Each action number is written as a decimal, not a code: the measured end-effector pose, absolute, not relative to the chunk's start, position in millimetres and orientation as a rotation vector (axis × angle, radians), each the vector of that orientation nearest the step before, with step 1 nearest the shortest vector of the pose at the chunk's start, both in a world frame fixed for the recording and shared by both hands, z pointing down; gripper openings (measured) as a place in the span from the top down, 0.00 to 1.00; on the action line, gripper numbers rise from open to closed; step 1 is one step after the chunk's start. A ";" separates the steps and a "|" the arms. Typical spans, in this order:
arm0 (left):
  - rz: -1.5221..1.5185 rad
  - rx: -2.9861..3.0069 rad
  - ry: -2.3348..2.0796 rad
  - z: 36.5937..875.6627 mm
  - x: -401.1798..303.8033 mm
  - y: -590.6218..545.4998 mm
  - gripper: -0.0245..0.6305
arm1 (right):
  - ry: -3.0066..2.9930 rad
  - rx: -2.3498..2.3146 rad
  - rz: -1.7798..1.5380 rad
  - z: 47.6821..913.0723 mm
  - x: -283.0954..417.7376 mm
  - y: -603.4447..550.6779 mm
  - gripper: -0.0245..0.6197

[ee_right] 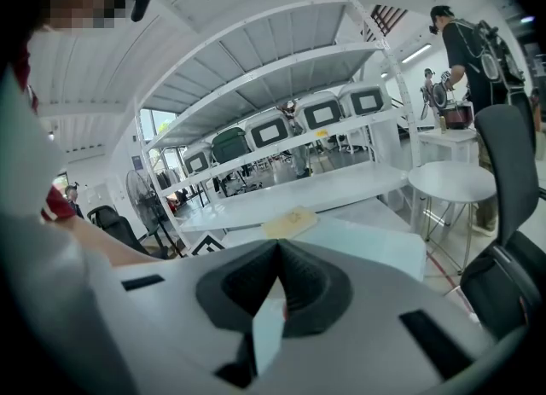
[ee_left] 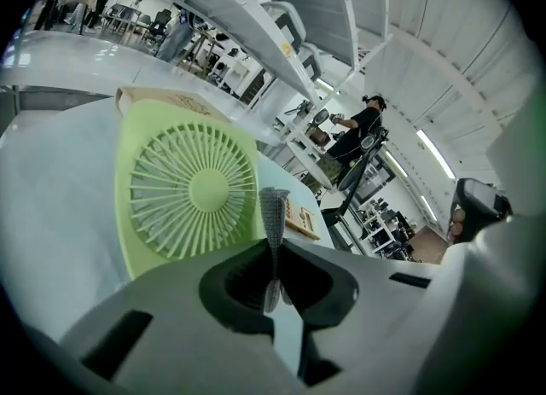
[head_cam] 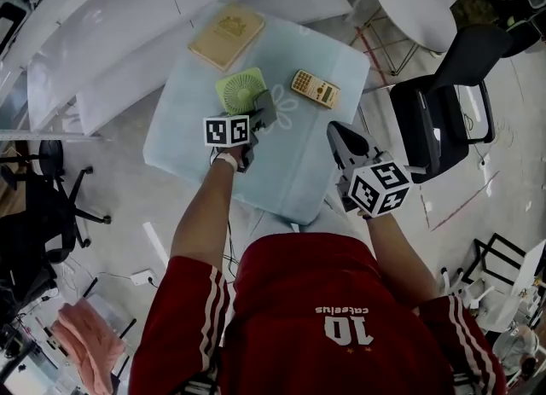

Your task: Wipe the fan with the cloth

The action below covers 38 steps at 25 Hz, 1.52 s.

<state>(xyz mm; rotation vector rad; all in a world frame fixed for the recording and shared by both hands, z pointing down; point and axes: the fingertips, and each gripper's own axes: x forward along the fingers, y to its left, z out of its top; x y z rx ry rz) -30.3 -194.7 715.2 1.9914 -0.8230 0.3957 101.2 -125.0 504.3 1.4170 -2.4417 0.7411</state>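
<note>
Green fan [head_cam: 241,90] on pale tabletop [head_cam: 294,176], upper centre of head view, grille toward camera. Tan book [head_cam: 226,35] just above it, calculator [head_cam: 316,89] to its right. At fan's lower right edge, left gripper [ee_left: 275,248], fingers clamped on thin grey cloth [ee_left: 273,214]. At tabletop's right edge, centre-right of frame, right gripper [ee_right: 276,252], fingers together, nothing between.

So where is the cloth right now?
The grey cloth is pinched in the left hand-held gripper, sticking up beside the right edge of the green fan in the left gripper view.
</note>
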 end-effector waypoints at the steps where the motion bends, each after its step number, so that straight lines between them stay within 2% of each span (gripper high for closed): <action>1: 0.399 1.992 -0.821 716.5 -27.4 -195.9 0.93 | -2.439 1.422 0.744 505.0 103.5 -124.9 0.95; 15: 0.431 1.964 -0.853 731.8 -23.4 -205.9 0.93 | -2.420 1.392 0.752 513.4 110.8 -132.9 0.96; 38: 0.395 1.909 -0.908 739.2 -60.4 -196.5 0.93 | -2.426 1.310 0.707 514.5 87.3 -133.1 0.95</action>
